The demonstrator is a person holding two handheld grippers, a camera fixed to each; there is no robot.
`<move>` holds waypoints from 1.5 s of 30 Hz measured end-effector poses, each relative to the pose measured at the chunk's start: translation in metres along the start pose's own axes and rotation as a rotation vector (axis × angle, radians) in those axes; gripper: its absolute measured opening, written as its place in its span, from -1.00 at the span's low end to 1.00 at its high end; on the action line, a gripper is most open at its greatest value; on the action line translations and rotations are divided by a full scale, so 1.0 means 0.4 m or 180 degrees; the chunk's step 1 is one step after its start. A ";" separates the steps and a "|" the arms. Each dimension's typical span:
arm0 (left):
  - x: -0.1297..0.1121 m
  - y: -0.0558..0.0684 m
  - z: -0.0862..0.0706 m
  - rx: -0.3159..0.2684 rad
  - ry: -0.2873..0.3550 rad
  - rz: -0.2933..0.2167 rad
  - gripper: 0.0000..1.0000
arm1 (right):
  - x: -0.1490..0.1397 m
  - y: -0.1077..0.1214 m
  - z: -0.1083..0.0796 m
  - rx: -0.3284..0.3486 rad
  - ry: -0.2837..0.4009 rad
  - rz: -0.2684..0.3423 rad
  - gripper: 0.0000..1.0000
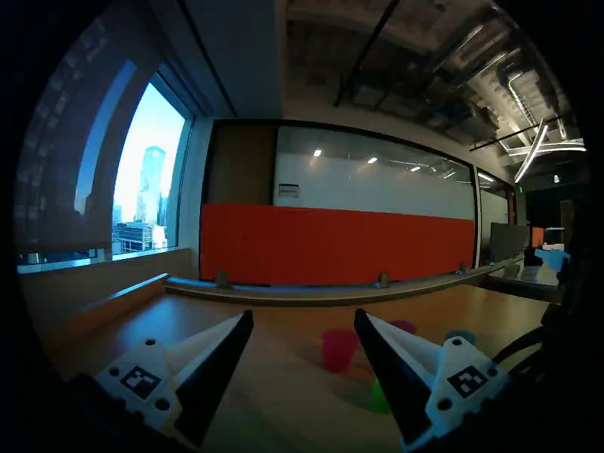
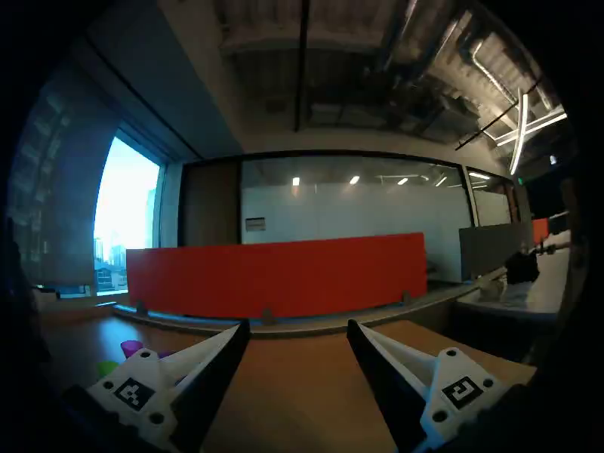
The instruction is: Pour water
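Note:
In the left gripper view, a pink cup (image 1: 338, 349) stands upright on the wooden table (image 1: 287, 362), ahead between my left gripper's (image 1: 303, 326) open fingers. A green cup (image 1: 379, 395) sits closer, partly hidden by the right finger (image 1: 392, 370). A magenta cup (image 1: 403, 327) and a blue cup (image 1: 460, 336) stand farther right. In the right gripper view, my right gripper (image 2: 298, 332) is open and holds nothing. A purple cup (image 2: 131, 348) and a green cup (image 2: 106, 369) show at far left, beside its left finger (image 2: 204, 370).
An orange divider panel (image 1: 332, 245) runs along the table's far edge (image 2: 272, 283). A large window (image 1: 143, 189) is at the left. A second desk (image 2: 513, 298) with dark items stands to the right. A dark cable (image 1: 528, 343) lies at the right.

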State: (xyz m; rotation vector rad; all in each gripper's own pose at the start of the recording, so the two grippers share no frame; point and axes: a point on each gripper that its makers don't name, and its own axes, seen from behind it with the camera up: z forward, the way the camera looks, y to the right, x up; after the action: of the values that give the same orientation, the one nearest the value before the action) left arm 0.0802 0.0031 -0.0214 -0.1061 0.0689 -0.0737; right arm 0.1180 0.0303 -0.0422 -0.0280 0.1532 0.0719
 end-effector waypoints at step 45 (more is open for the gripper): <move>-0.119 -0.031 -0.008 0.0475 0.0005 0.0221 0.99 | -0.020 0.047 -0.010 -0.0202 -0.0142 -0.0201 0.98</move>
State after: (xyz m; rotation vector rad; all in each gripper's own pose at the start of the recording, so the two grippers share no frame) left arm 0.0320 -0.0057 -0.0200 0.0455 0.0683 -0.0094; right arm 0.1079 0.0483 -0.0455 -0.0944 0.1053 0.0144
